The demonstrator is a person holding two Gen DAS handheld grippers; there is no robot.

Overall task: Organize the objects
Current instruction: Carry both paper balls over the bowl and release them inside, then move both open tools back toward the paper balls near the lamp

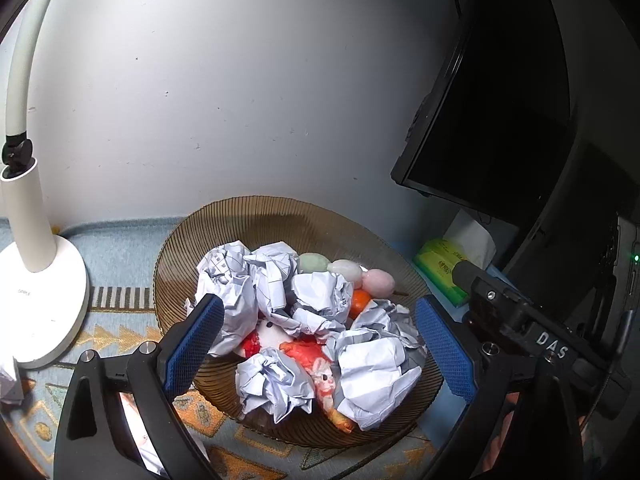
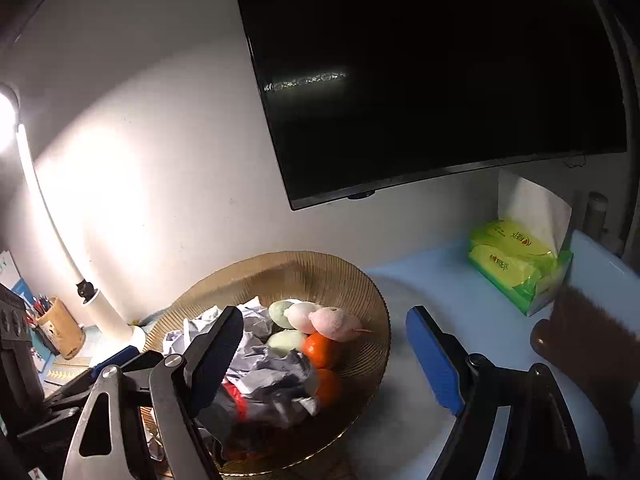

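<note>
Paper wads (image 1: 316, 320) & fruit in bowl (image 1: 280, 216); lamp (image 1: 36, 292) left, tissue pack (image 2: 516, 264) right.

Desk lamp (image 2: 4, 120) glares at left; right side dark, fisheye edges vignetted.

Home desk: lamp (image 1: 28, 248), monitor (image 2: 420, 80), tissue pack (image 2: 516, 264), pencil holder (image 2: 60, 326).

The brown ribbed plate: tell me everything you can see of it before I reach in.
The brown ribbed plate is round, shallow and translucent, glass-like, with fine radial ridges and a raised rim. It sits flat, partly on the patterned mat and partly on the pale blue surface, near the wall. It holds crumpled paper balls, pastel egg-shaped toys, oranges and red-and-white toys. Neither open claw visibly touches it.
</note>
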